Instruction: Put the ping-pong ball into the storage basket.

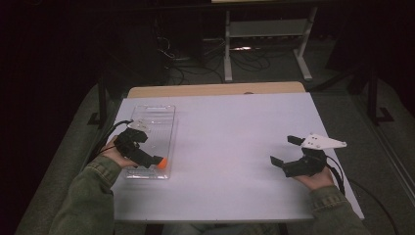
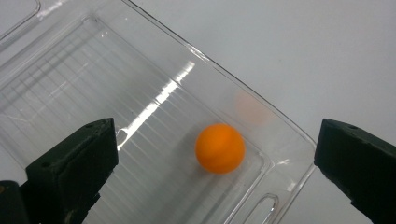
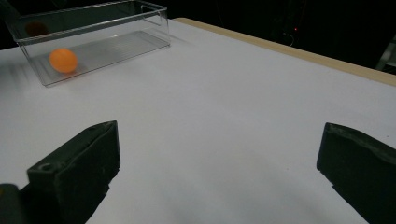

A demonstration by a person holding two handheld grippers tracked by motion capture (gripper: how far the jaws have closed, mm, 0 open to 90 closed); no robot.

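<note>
The left gripper (image 1: 147, 154) hangs over the near end of a clear plastic tray (image 1: 161, 115), its jaws spread wide with nothing between them. In the left gripper view, 1 orange ball (image 2: 220, 148) rests on the tray floor, close to the corner at about 4 o'clock. To pick it up well, I would centre the jaws on either side of the ball, come straight down so neither tip catches the tray wall, and close gently, since a smooth ball likely rolls or squirts out. The tray holds nothing else. The right gripper (image 1: 286, 151) waits at 4 o'clock on the white bench (image 1: 235, 137), jaws open and empty.
</note>
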